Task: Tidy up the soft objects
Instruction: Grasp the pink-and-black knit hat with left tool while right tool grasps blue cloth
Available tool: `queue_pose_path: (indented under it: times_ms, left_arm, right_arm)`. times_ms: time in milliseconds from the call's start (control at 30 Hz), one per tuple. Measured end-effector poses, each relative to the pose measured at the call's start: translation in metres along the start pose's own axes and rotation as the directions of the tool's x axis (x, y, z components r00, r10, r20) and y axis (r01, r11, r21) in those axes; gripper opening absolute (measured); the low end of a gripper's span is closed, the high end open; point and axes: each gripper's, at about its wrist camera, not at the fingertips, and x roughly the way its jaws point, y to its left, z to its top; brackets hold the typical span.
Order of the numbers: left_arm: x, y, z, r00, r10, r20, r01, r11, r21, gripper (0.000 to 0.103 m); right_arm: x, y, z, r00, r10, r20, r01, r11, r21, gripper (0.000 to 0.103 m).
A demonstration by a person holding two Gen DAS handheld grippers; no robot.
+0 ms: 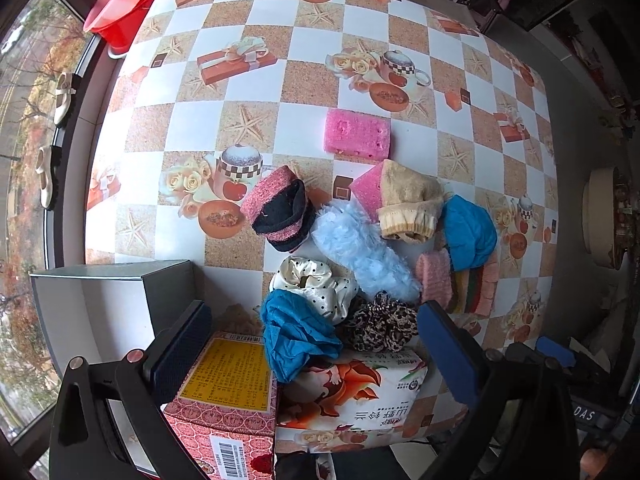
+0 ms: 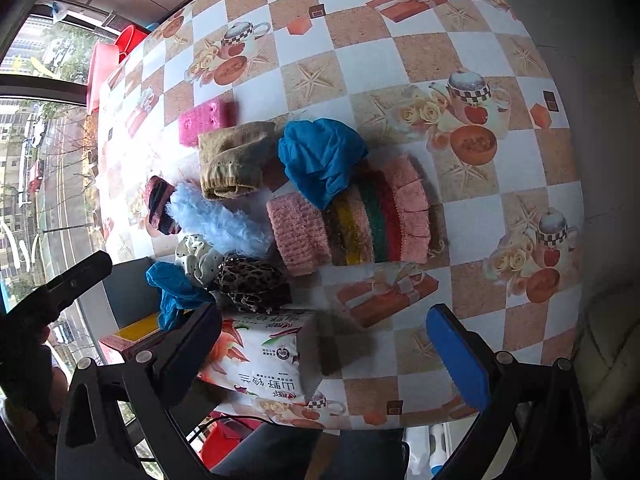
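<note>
Blue crumpled cloth [image 1: 294, 334] lies between your left gripper [image 1: 316, 348]'s spread, empty fingers [image 1: 182, 354]. Your right gripper [image 2: 324, 354]'s fingers [image 2: 458, 354] also stand apart, above the floral tissue pack [image 2: 260, 360], which hides the table [image 2: 480, 208] edge.

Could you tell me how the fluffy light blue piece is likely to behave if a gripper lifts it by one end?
The fluffy light blue piece looks long and plush, so it would probably droop. Its shaggy pile may compress and slip slightly. It touches the beige sock, which might shift.

Counter [image 1: 256, 92] wearing glossy printed oilcloth. Pink sponge [image 1: 357, 134] looking porous, rough. Light-blue plush [image 1: 360, 248] looking fluffy. Polka-dot scrunchie [image 1: 316, 284] shining satiny. Tissue pack [image 1: 356, 392] showing glossy plastic wrap. Red basin [image 1: 124, 0] looking smooth plastic.
</note>
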Motion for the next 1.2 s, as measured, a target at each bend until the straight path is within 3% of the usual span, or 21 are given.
queue_pose_path:
  times_ms: [433,533,633,967,1200]
  left_arm:
    - [0.052,0.028,0.045,0.999,-0.001,-0.046,-0.008,0.978,-0.207,0.102]
    - [0.067,0.037,0.057,0.998,0.028,-0.047,-0.039,0.969,-0.243,0.102]
    - [0.083,0.042,0.064,0.996,0.060,-0.059,-0.073,0.964,-0.257,0.102]
    - [0.122,0.045,0.068,0.990,0.057,-0.128,-0.090,0.959,-0.269,0.103]
    - [0.140,0.046,0.068,0.984,0.079,-0.158,-0.121,0.954,-0.276,0.101]
  right_arm:
    - [0.044,-0.031,0.009,0.999,-0.037,-0.028,0.038,0.998,0.050,0.103]
    - [0.054,-0.032,0.013,0.999,-0.033,-0.021,0.034,0.998,0.050,0.103]
    - [0.059,-0.032,0.019,0.999,-0.032,-0.004,0.032,0.999,0.040,0.103]
    - [0.063,-0.007,0.059,0.991,-0.063,0.119,0.069,0.997,-0.045,0.103]
    - [0.094,0.022,0.092,0.983,-0.129,0.132,0.148,0.977,-0.151,0.103]
